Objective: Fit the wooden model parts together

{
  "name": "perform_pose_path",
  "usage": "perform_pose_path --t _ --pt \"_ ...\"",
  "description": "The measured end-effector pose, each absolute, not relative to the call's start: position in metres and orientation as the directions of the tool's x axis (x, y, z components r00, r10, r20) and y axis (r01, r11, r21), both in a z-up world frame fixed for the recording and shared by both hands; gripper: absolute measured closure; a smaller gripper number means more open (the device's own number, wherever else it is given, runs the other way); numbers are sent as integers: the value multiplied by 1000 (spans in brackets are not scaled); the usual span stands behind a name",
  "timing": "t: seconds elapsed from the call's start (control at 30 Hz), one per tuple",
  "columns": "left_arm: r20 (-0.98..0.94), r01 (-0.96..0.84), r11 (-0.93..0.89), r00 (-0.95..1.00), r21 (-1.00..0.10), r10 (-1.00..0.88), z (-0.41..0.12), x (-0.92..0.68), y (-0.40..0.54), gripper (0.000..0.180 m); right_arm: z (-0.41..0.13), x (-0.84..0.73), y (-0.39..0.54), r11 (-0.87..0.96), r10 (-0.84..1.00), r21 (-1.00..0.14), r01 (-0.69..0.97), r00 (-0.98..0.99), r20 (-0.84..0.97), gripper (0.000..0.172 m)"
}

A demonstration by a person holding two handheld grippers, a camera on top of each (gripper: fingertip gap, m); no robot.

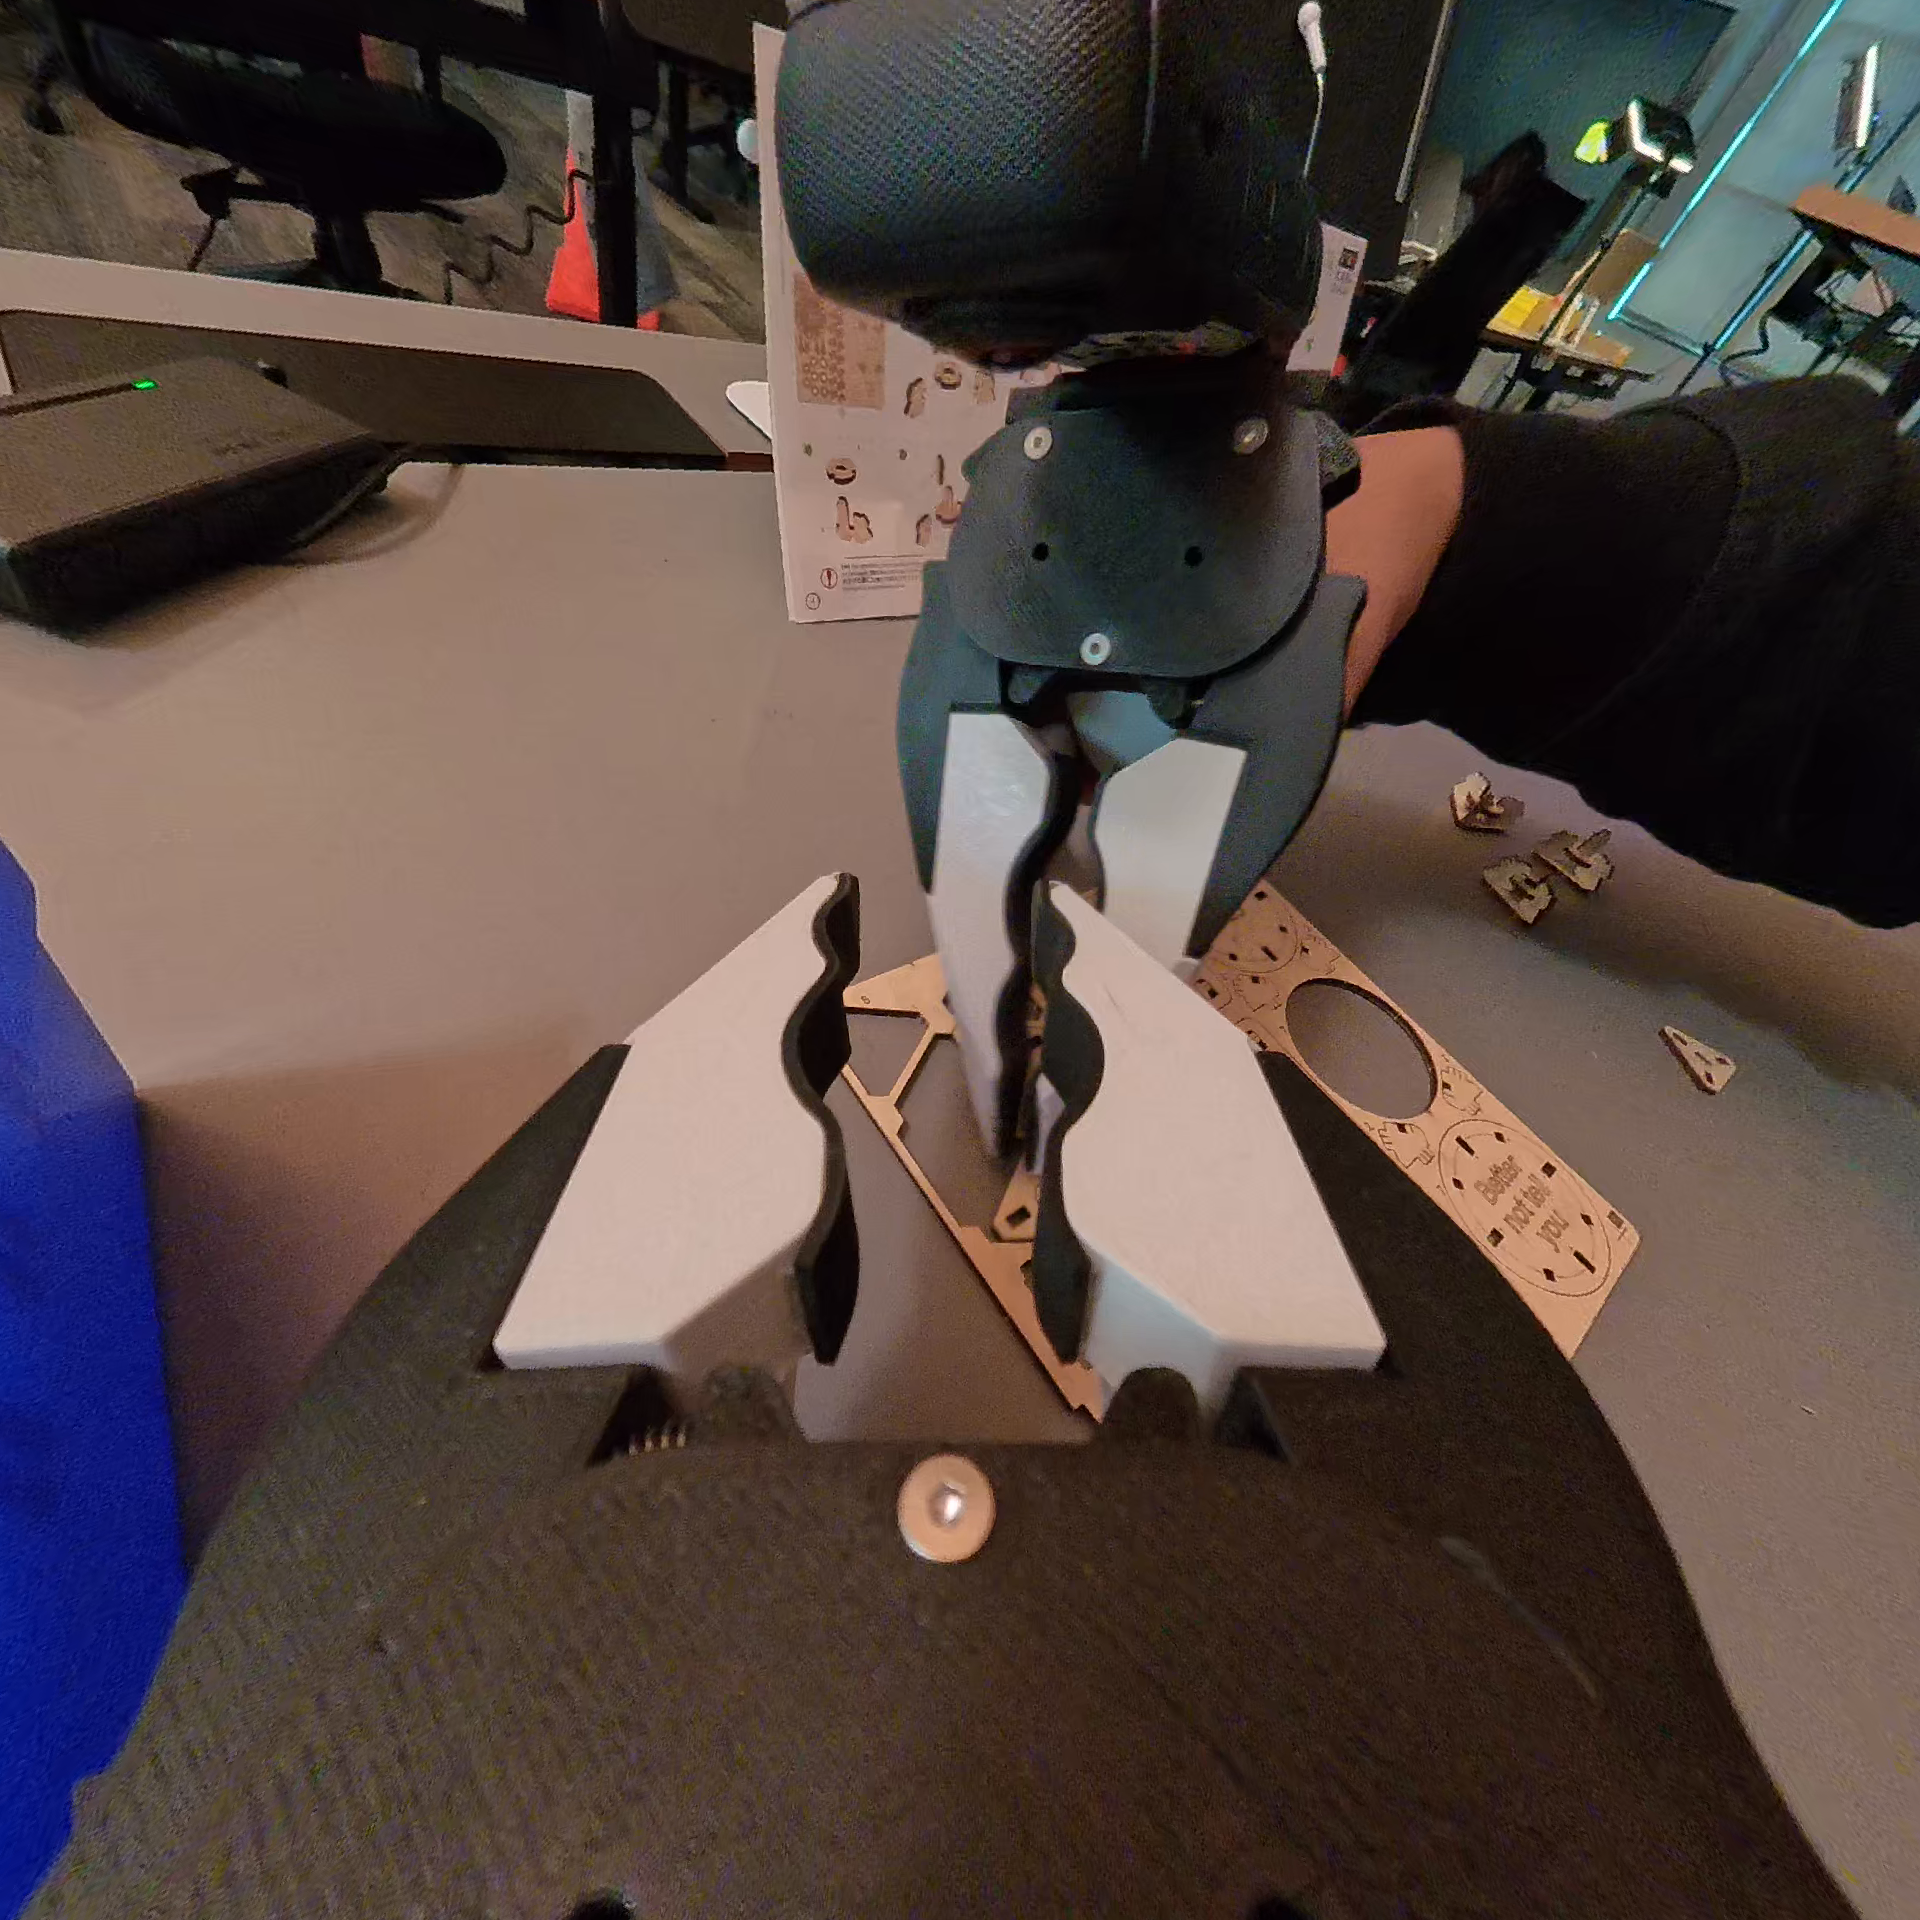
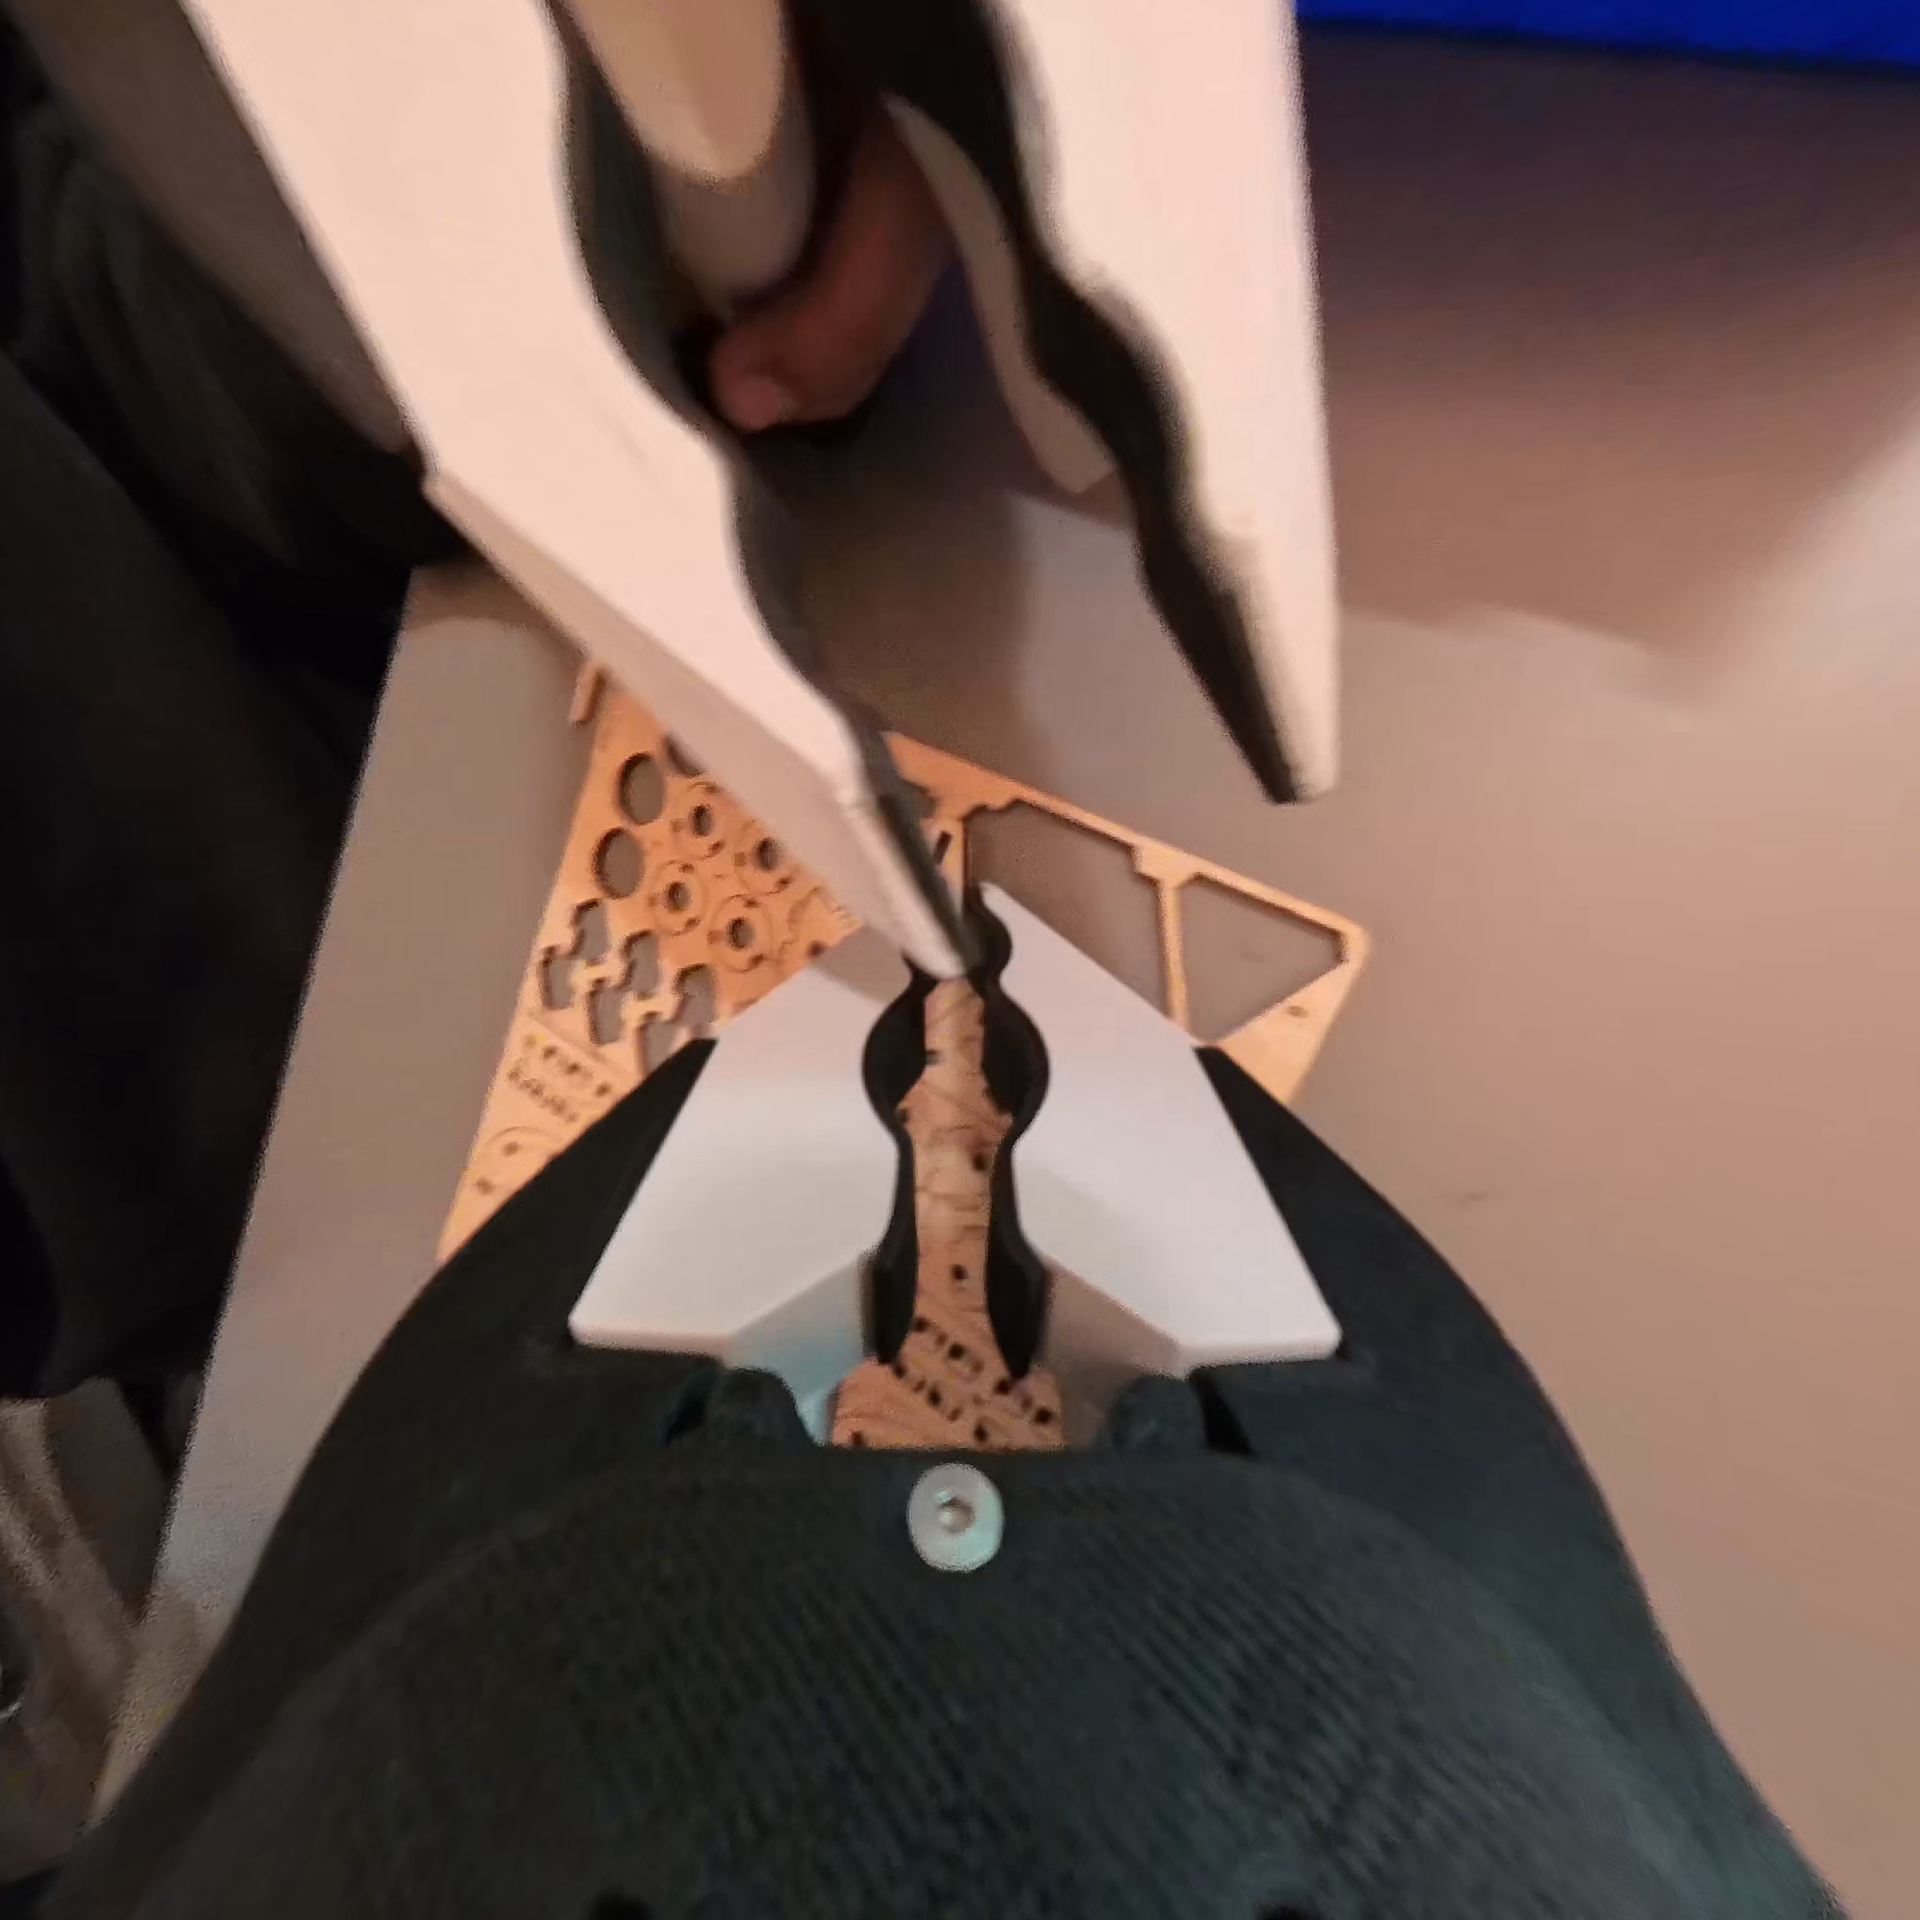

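Observation:
A thin laser-cut wooden sheet (image 1: 1455, 1143) with punched-out holes lies flat on the grey table (image 1: 520, 779). My left gripper (image 1: 945, 914) is open and empty, low over the sheet's frame end. My right gripper (image 1: 1013, 1148) comes down steeply from above, and its shut tips meet the sheet just beside my left gripper's right finger (image 1: 1143, 1091). In the right wrist view the right gripper (image 2: 956, 940) has its tips together over the sheet (image 2: 665, 862). The open left gripper (image 2: 1112, 873) crosses above, one finger (image 2: 727, 623) reaching the right tips. Whether a small piece is pinched is hidden.
A white instruction leaflet (image 1: 862, 436) stands behind the sheet. Small assembled wooden parts (image 1: 1548, 873) and a triangular piece (image 1: 1699, 1060) lie at the right. A black device (image 1: 156, 468) sits far left, a blue object (image 1: 62, 1247) at the left edge. A dark sleeve (image 1: 1662, 623) reaches in from the right. About 8 centimeters separates my left fingertips from my right. From the left gripper's tips to the black device (image 1: 156, 468) is close to 25 centimeters.

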State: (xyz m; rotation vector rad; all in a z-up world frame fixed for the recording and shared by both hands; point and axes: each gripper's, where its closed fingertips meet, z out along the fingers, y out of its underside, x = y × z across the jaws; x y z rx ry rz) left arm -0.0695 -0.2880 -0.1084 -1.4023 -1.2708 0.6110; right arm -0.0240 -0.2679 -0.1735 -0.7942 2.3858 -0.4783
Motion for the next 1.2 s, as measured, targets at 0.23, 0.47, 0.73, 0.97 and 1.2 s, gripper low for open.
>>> perform_pose_path --t 0.23,0.47,0.73,0.97,1.2 --pt "280 351 169 293 -921 914 -108 -69 -288 150 -161 -26 -274 720 -647 -562 -406 -686 -333 158" --pt "282 353 170 295 -920 913 -108 -70 -288 149 -163 -19 -260 653 -693 -595 -469 -688 -217 152" --pt "279 359 166 289 -918 916 -110 -70 -288 149 -179 -24 -262 639 -714 -557 -529 -677 -177 146" --pt "281 353 169 294 -920 914 -108 -70 -288 149 -179 -22 -263 638 -722 -553 -536 -667 -186 153" --pt "281 352 169 294 -920 914 -108 -70 -288 149 -179 -18 -264 634 -722 -557 -536 -668 -180 153"
